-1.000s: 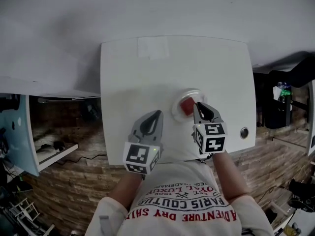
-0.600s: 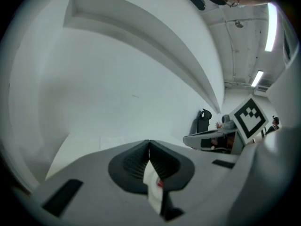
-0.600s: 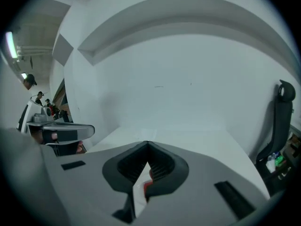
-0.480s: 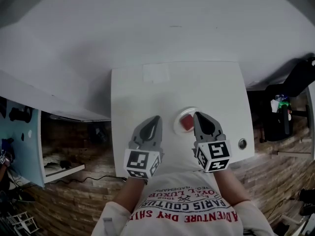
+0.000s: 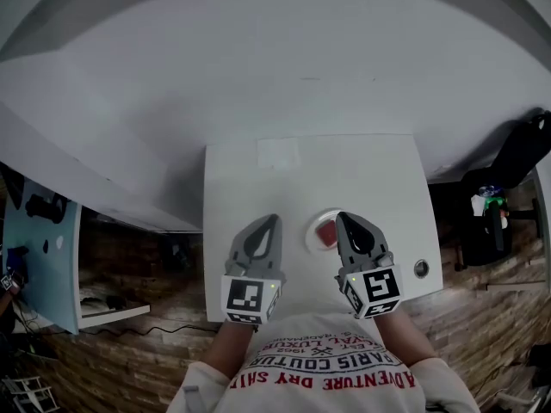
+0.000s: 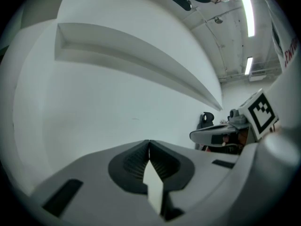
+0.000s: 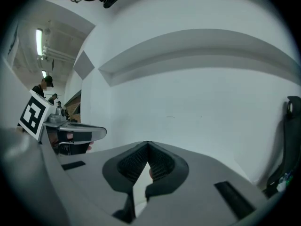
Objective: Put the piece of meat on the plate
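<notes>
Right gripper (image 5: 344, 221) is pinched shut and empty, hovering just right of the meat (image 5: 327, 232), which sits on the plate (image 5: 310, 236). Left gripper (image 5: 272, 222), also closed, is farther off.

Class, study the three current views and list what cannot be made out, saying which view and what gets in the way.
1. Head view: the right rim of the plate is hidden behind the right claw.
2. Head view: the round thing near the right edge of the table is too small to identify.
3. Left gripper view: the body of the shut left claw fills the lower frame, hiding plate and meat.
</notes>
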